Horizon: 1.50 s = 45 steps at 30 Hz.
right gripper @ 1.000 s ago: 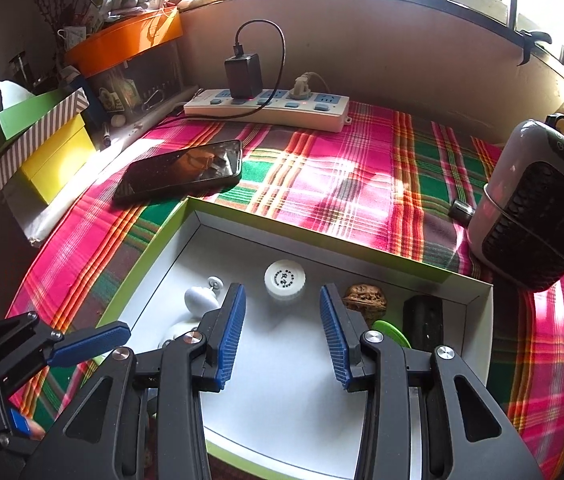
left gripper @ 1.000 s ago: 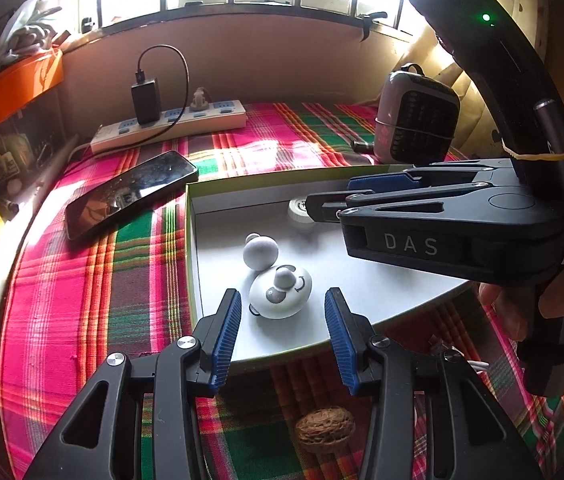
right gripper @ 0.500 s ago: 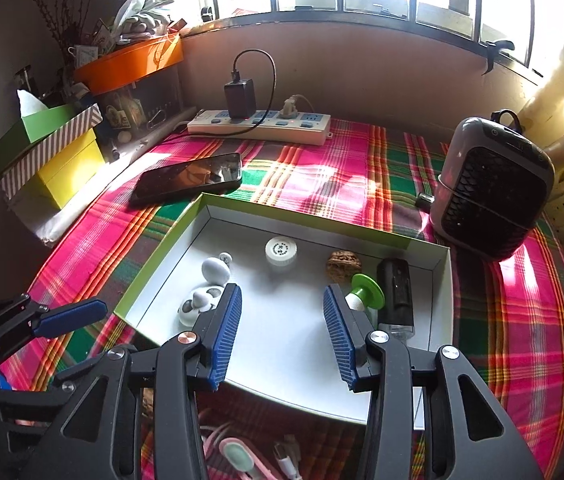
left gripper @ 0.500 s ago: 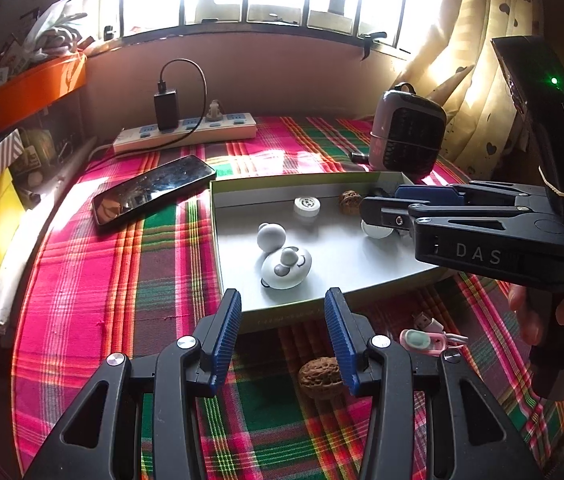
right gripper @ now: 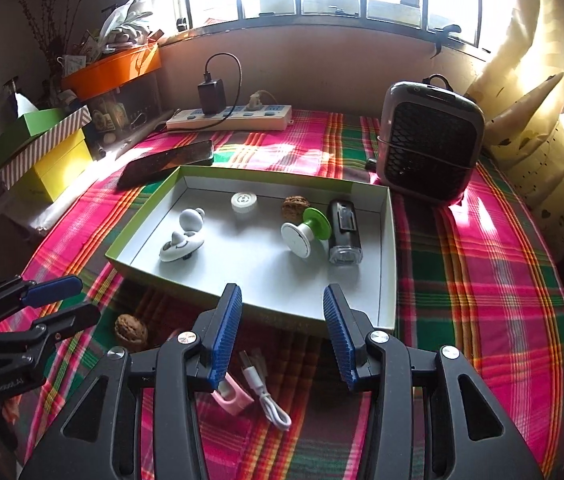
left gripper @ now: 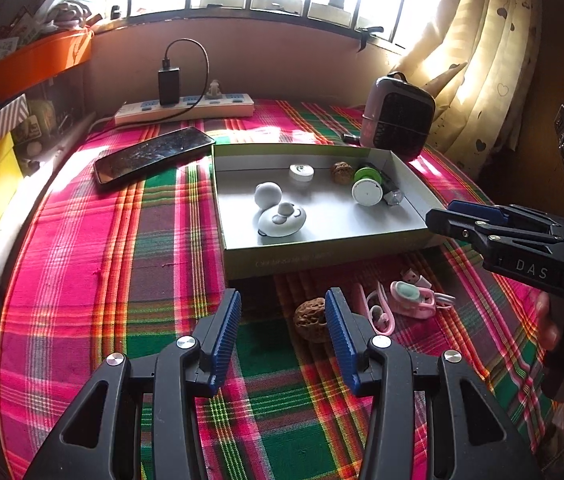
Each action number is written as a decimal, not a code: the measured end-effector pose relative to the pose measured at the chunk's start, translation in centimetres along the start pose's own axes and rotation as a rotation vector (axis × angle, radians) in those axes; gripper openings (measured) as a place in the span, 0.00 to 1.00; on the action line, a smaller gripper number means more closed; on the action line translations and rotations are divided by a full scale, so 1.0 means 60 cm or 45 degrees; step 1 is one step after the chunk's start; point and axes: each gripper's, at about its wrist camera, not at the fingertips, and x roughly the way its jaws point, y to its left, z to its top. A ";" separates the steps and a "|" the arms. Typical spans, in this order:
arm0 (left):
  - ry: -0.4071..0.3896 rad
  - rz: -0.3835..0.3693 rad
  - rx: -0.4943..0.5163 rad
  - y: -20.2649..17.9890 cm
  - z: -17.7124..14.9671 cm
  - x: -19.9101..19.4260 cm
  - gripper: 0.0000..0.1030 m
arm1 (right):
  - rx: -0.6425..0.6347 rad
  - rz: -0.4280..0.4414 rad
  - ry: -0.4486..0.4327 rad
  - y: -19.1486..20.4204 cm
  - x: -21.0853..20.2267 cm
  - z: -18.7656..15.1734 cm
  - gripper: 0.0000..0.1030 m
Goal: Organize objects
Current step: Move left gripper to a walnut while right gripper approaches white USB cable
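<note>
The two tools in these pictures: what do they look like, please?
Both are alike: black plastic frames with silver screws and ribbed blue pads on the fingers. The left tool is seen head-on. The right tool carries white letters "DAS" on its side and a black housing with a green light.

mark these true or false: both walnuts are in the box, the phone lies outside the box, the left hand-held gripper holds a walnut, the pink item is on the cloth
Both walnuts are in the box: false. One walnut is inside; the other walnut lies on the cloth.
The phone lies outside the box: true.
The left hand-held gripper holds a walnut: false. It is open and holds nothing.
The pink item is on the cloth: true.
</note>
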 end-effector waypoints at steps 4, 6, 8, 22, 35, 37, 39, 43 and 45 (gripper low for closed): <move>0.030 -0.028 0.023 -0.007 -0.008 0.010 0.42 | 0.019 -0.009 0.022 -0.009 -0.005 -0.029 0.43; 0.040 -0.032 0.036 -0.009 -0.010 0.013 0.42 | 0.020 -0.036 0.035 -0.014 -0.006 -0.043 0.43; 0.036 -0.031 0.034 -0.009 -0.010 0.014 0.42 | 0.029 -0.050 0.045 -0.020 -0.009 -0.055 0.43; 0.081 -0.078 0.050 -0.011 -0.010 0.041 0.45 | 0.005 -0.065 0.125 -0.015 0.002 -0.096 0.43; 0.111 -0.074 0.015 -0.006 -0.007 0.058 0.48 | 0.009 0.004 0.123 -0.005 0.028 -0.080 0.43; 0.109 -0.054 0.018 -0.007 -0.006 0.060 0.48 | -0.005 0.001 0.125 -0.004 0.034 -0.077 0.43; 0.111 -0.036 0.028 -0.009 -0.004 0.062 0.48 | -0.032 -0.013 0.118 -0.001 0.038 -0.075 0.43; 0.112 -0.004 0.030 -0.012 0.001 0.067 0.48 | -0.059 -0.014 0.116 -0.001 0.043 -0.070 0.43; 0.111 0.009 0.024 -0.013 0.002 0.069 0.48 | -0.070 -0.010 0.118 -0.001 0.044 -0.069 0.43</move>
